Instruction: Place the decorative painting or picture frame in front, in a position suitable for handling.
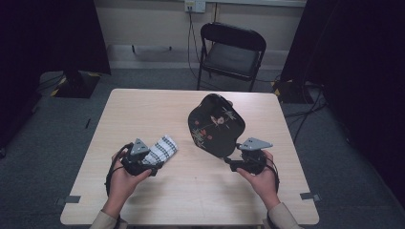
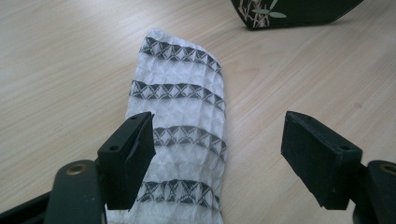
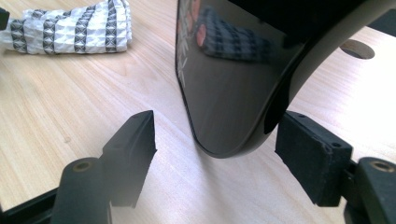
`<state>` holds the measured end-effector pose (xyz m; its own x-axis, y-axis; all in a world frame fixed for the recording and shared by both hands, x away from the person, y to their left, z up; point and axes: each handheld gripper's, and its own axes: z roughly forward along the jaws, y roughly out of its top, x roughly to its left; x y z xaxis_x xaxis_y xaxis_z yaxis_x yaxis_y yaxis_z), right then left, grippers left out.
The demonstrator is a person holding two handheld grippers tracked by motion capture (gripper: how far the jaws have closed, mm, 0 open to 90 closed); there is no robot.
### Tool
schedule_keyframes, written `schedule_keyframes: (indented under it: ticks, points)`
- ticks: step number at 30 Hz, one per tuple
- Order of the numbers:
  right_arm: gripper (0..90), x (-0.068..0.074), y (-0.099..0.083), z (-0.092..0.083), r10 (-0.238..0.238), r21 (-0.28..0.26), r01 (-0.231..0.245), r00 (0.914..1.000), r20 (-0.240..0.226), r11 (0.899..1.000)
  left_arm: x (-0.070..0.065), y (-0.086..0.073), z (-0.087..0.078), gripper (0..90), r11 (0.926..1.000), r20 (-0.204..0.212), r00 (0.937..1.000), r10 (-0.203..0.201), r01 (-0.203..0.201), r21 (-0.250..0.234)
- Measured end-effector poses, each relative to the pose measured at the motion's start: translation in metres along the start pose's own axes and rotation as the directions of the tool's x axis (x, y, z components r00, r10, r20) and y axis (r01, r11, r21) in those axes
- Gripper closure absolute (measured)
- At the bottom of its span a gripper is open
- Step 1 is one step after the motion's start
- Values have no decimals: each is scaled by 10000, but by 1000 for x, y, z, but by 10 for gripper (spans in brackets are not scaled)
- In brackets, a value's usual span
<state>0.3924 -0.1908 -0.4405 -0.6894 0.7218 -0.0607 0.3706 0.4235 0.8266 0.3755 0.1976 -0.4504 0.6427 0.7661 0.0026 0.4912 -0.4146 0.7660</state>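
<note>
**Tray tilted up, cloth waiting under your left jaws**

From the high view, your right gripper (image 1: 232,163) sits at the near edge of the black lacquer tray (image 1: 216,125), which leans up off the table (image 1: 143,109), probably to expose a face for wiping. Your left gripper (image 1: 154,167) rests at the folded checked cloth (image 1: 161,149). A folding chair (image 1: 232,53) stands beyond the table, out of the way.

In the left gripper view, the jaws stand wide; the cloth (image 2: 180,135) lies beneath them, one pad over its edge, unpinched.

In the right gripper view, the jaws stand wide around the tray's rounded rim (image 3: 233,93), not pressing. The cloth (image 3: 70,29) lies well apart.
</note>
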Motion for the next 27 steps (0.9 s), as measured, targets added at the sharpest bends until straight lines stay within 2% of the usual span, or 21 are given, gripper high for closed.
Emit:
schedule_keyframes:
  ticks: [6, 7, 11, 13, 15, 18, 25, 27]
  points:
    - [299, -5, 7, 9, 268, -122, -265, 9993, 251, 9996, 1, 1, 2, 257, 9999, 34, 9999, -102, 102, -32]
    - [308, -6, 10, 11, 280, -149, -276, 9992, 277, 9995, 1, 1, 2, 257, 10000, 21, 10000, 6, -6, 27]
    - [363, -4, 16, 22, 204, -207, -203, 9998, 79, 9996, 3, 0, 3, 258, 10000, 32, 10000, -23, 23, 60]
    - [408, 0, 14, 23, 201, -231, -198, 9997, 128, 9995, 4, -1, 4, 258, 10000, -18, 10000, -59, 59, 46]
    - [484, 4, 12, 22, 429, -405, -434, 9990, -117, 9982, 4, -3, 4, 258, 9999, 7, 10000, -96, 96, 71]
    - [540, 10, 11, 22, 408, -302, -415, 9988, -263, 9987, 3, -3, 3, 258, 9998, -26, 9999, -153, 153, 85]
    - [741, 14, 13, 26, 1266, -305, -1275, 9916, -277, 9914, 1, 0, -1, 258, 10000, -75, 10000, 21, -21, -27]
    - [755, 13, 13, 26, 1538, -282, -1547, 9876, -312, 9876, 2, -1, -1, 259, 10000, -61, 10000, 12, -12, 46]
